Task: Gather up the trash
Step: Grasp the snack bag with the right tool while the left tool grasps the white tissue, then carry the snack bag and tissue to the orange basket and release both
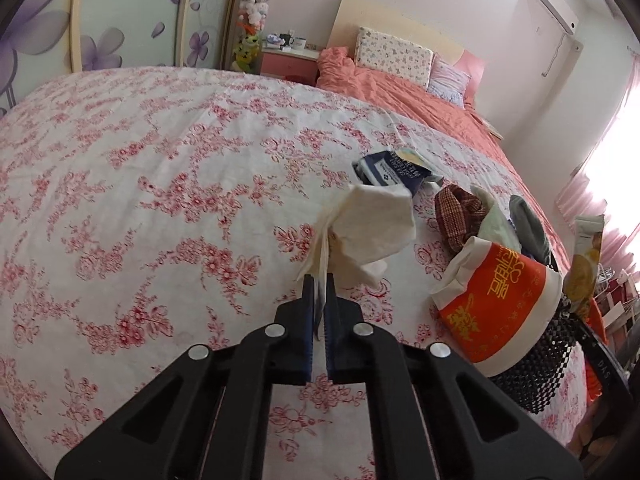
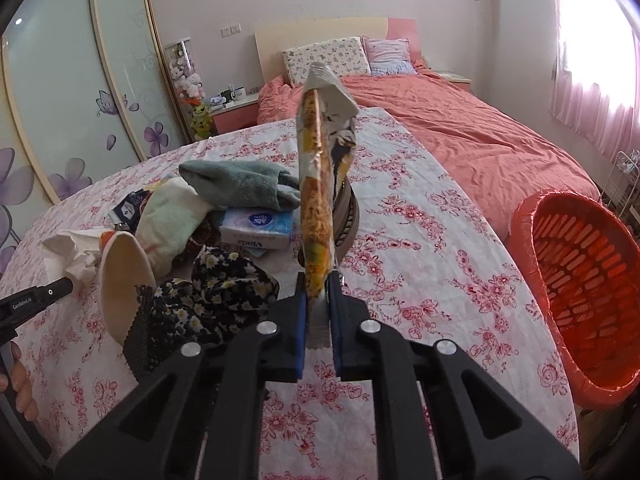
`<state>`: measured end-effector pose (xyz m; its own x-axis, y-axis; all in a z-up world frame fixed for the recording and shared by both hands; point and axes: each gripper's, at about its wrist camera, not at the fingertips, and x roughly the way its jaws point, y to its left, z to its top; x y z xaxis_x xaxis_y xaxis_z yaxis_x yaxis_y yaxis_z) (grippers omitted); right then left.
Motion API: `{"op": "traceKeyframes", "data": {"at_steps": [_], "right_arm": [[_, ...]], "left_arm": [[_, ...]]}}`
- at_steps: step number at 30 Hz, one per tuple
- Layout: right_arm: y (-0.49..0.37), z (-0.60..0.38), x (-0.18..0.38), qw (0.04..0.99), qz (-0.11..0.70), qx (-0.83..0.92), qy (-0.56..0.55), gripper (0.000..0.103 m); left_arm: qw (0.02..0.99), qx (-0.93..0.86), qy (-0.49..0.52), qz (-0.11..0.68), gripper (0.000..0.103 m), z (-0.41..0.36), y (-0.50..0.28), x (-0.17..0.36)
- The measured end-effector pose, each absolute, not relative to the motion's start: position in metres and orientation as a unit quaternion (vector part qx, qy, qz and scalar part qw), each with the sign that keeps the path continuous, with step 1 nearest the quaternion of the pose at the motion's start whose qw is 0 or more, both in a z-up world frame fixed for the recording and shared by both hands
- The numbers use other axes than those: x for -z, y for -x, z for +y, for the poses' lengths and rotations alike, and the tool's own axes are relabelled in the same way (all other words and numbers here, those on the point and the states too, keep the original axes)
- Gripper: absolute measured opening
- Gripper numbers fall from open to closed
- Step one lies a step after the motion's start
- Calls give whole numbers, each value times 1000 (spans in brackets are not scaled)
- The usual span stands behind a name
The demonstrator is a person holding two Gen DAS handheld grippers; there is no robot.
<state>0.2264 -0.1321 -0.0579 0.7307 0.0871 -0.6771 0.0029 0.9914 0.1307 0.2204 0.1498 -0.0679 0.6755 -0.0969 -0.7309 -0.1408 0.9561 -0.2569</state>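
Closest to us, the left claw (image 1: 319,280) had clamped its blue pads on a crumpled white tissue (image 1: 368,232), which stood up from the tips above the table (image 1: 120,200) and its red-flowered cloth. Our right claw (image 2: 318,280) was likewise closed, gripping the lower end of a yellow snack wrapper (image 2: 320,184) that rose upright, edge-on to the camera, its silver top folded over. Between the two claws we saw a heap of things on the table: an orange-and-white paper bowl (image 1: 500,304) lying on its side, a black mesh basket (image 1: 536,368) touching it, a black floral cloth (image 2: 224,292), a teal towel (image 2: 240,184), a pale green cloth (image 2: 172,220) and a blue Vinda tissue pack (image 2: 258,228). Farther off, a dark blue packet (image 1: 392,170) lay flat on the cloth just behind the held tissue. Off the table's right edge, we saw a red slotted bin (image 2: 588,280) lined with a red bag, well apart from both claws. Behind the table was a bed (image 2: 460,128) with a coral cover.
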Motion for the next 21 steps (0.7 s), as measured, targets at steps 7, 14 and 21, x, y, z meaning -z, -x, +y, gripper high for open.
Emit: {"op": "traceKeyframes", "data": {"at_steps": [7,14,21], "right_arm": [[-221,-139,57,929,362,-28,-73,10],[-209,-144,48,933,351,-27,-75,10],[-195,-151,34,938,337,-27,-78,10]], "left_arm": [[906,-10,143,398,3,151,-219,65],[920,-11,126,371,2,145,-205,45],[930,-2,116,350,2,138,-190,25]]}}
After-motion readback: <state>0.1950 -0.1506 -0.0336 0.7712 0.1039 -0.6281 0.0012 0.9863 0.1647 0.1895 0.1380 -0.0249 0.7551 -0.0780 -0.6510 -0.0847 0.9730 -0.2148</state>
